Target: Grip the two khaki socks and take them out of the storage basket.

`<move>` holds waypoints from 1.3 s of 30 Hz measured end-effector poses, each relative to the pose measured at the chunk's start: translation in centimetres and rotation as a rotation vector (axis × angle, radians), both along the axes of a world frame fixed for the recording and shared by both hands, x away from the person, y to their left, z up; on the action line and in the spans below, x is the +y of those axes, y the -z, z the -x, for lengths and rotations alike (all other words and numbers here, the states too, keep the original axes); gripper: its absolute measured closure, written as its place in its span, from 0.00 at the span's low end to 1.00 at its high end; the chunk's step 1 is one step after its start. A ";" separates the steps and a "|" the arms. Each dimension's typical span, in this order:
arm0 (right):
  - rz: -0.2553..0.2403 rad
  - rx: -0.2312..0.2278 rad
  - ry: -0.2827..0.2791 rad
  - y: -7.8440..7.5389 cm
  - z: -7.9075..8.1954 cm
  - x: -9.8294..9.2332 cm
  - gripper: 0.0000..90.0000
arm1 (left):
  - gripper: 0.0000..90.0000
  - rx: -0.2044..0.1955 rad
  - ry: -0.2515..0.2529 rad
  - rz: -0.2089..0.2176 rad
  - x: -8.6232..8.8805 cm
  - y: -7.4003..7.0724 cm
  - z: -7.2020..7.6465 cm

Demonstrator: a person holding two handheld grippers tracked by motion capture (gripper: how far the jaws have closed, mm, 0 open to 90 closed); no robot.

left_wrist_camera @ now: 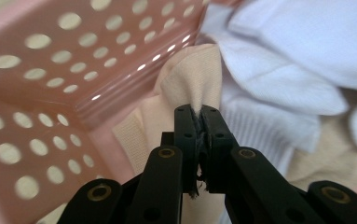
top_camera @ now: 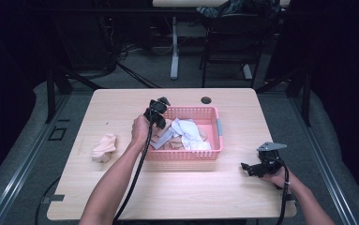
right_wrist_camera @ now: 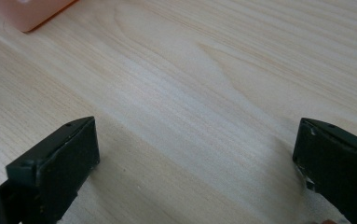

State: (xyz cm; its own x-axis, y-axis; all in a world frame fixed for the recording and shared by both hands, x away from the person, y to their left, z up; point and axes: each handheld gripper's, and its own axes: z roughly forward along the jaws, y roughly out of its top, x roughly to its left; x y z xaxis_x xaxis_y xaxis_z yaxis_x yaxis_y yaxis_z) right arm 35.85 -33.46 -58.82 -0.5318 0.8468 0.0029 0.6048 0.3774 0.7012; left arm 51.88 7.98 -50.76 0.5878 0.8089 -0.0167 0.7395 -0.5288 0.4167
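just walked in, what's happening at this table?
A person is pulling socks out of a pink basket with two handheld grippers. The left gripper is down inside the basket, its jaws shut on a fold of a beige sock beside the white socks. One beige sock already lies on the table left of the basket. The right gripper rests on the table to the right, jaws open, holding nothing.

High view looks forward and down over the whole table [top_camera: 177, 187]. Left gripper view sits close inside the pink basket [left_wrist_camera: 50, 70]; right gripper view skims bare tabletop, a basket corner at its edge.
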 end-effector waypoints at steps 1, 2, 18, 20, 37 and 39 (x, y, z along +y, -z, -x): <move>0.000 0.000 0.000 0.0 0.0 0.0 0.00 | 0.96 -0.010 0.004 0.005 0.3 -0.4 0.2; 0.001 0.000 0.000 0.0 0.0 0.0 0.00 | 0.96 -0.018 0.007 0.013 0.5 -0.9 0.4; 0.000 0.001 -0.006 0.0 0.0 0.0 0.00 | 0.96 -0.143 0.073 0.071 2.4 -6.6 2.7; 0.005 0.003 -0.015 0.0 -0.1 -0.1 0.00 | 0.96 -0.148 0.078 0.071 2.5 -7.1 2.8; -0.001 0.001 -0.015 0.0 -0.1 -0.1 0.00 | 0.96 -0.243 0.092 0.086 3.2 -12.1 3.9; -0.001 0.000 -0.015 0.0 -0.1 -0.1 0.00 | 0.96 -0.254 0.088 0.089 3.4 -12.5 3.9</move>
